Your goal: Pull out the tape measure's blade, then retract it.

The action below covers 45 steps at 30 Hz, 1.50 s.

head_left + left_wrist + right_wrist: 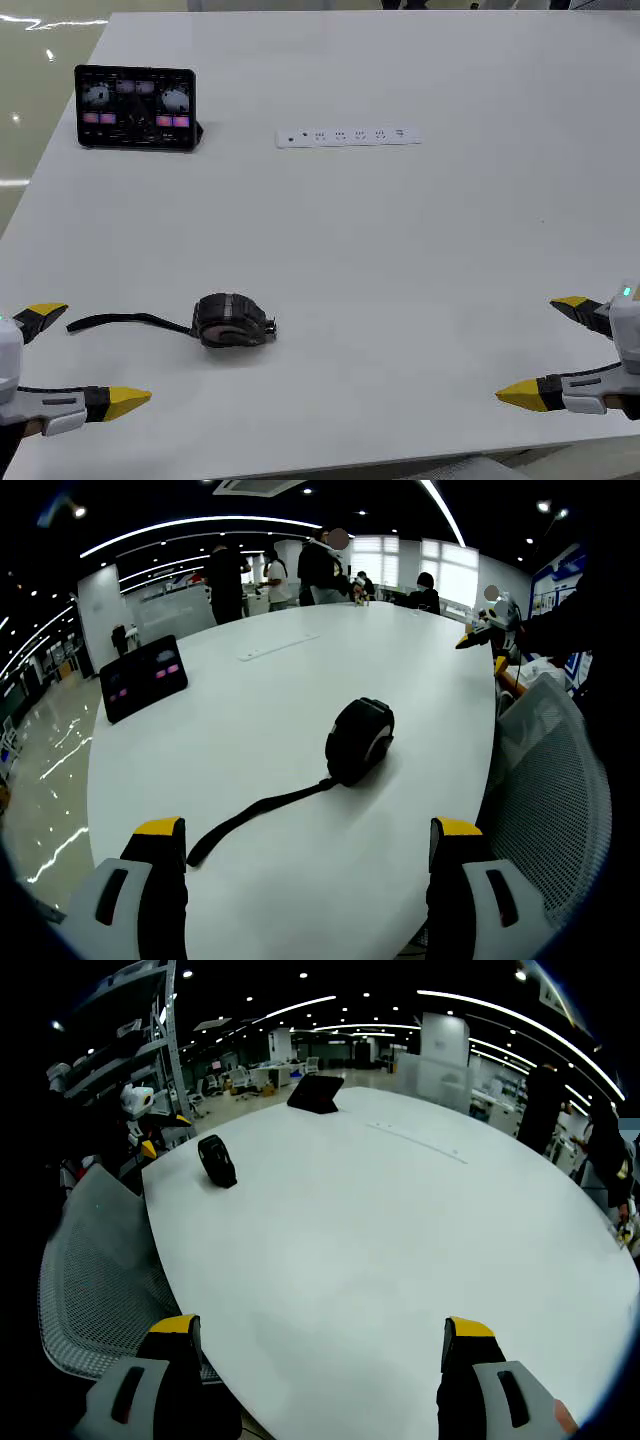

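Note:
A black tape measure [233, 320] lies on the white table [400, 230], near the front left, with its black wrist strap [120, 321] trailing to the left. The blade is inside the case. My left gripper [65, 355] stands open at the table's left front edge, short of the strap's end; in the left gripper view the tape measure [360, 738] sits ahead between the yellow fingertips [160, 830]. My right gripper [550, 350] is open at the right front edge, far from the tape measure [217, 1160].
A dark tablet [135, 108] stands propped at the back left. A white power strip [348, 136] lies at the back centre. A mesh chair [95, 1290] is by the table's near edge. Several people [320, 565] stand beyond the far end.

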Available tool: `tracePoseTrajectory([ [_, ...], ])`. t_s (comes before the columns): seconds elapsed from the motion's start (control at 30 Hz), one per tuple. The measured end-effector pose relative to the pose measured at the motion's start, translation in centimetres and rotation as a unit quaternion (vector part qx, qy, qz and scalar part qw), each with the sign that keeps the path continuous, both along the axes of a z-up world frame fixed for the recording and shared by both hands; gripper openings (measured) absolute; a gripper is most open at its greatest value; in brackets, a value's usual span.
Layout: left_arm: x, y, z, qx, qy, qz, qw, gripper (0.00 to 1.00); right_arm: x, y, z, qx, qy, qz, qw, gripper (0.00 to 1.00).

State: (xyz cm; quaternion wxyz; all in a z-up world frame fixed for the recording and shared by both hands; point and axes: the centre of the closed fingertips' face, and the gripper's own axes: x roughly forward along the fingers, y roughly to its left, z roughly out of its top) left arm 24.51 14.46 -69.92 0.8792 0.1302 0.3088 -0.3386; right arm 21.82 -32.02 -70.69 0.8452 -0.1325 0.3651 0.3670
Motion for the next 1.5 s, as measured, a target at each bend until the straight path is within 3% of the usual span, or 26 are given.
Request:
tracePoseTrajectory([
  [0.57,-0.3,-0.2,0.2,-0.001,0.007,-0.006,1.0,0.99,0.0,-0.2,0.0,0.001,0.0,-0.003,1.0,0.99],
  [0.63,-0.2,-0.1,0.0,0.008,0.005,-0.013,0.9999,0.99,0.2,0.0,0.1,0.0,-0.02,0.012,0.9997,0.99],
  [0.77,-0.3,-0.5,-0.1,0.011,0.014,-0.028,0.9995,0.99,0.3,0.0,0.0,-0.002,-0.021,0.016,0.9997,0.99],
  [0.97,-0.2,-1.2,0.0,0.012,0.022,-0.045,0.9987,0.99,0.2,0.0,-0.9,-0.009,0.002,0.024,0.9997,0.99],
  [1.07,-0.5,-1.8,-0.4,0.008,0.041,-0.063,0.9972,0.99,0.4,0.2,-0.9,-0.011,0.011,0.025,0.9996,0.99],
  [1.13,-0.6,-2.2,-0.6,0.012,0.05,-0.074,0.9959,0.99,0.7,0.7,-0.6,-0.009,0.0,0.038,0.9992,0.99],
  [1.5,0.2,-4.2,-0.6,0.032,0.066,-0.133,0.9884,0.99,1.9,2.7,-0.7,-0.023,0.008,0.072,0.9971,0.99],
])
